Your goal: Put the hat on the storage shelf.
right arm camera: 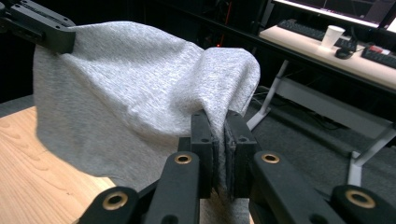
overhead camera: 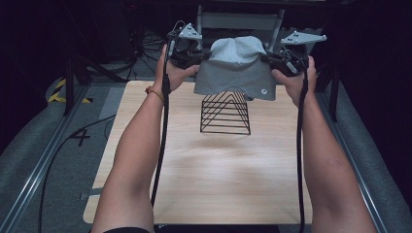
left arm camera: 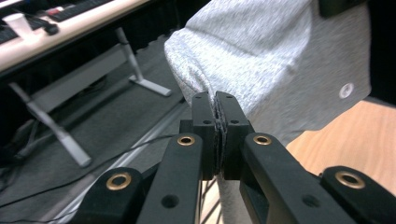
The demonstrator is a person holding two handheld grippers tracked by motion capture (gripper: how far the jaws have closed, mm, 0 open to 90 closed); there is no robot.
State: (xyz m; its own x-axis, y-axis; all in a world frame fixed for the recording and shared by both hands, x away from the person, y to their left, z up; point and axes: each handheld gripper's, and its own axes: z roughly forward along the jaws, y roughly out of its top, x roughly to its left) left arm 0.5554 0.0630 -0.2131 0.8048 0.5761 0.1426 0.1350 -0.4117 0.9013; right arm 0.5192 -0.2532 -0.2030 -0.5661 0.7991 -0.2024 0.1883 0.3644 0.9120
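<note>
A: At 12 o'clock over the wooden table (overhead camera: 194, 170), grey cloth (overhead camera: 235, 68) is up in the air, stretched btwn both grippers.

B: Left gripper (left arm camera: 217, 109)?

A: Jaws pressed together on the cloth's edge, fabric pinched right btwn them. Left hand (overhead camera: 172, 70) sits approx 11 o'clock in the high view.

B: And the right gripper (right arm camera: 218, 123)?

A: Same, jaws clamped on a fold of cloth at the opposite edge, approx 1 o'clock. Right hand (overhead camera: 294, 80) wraps it.

B: What's under it?

A: Black wire rack (overhead camera: 226, 114), triangular, standing on the table directly below the cloth's hanging hem. Can't tell if they touch. Small round white mark (overhead camera: 264, 91) near the cloth's lower corner, right side.
</note>
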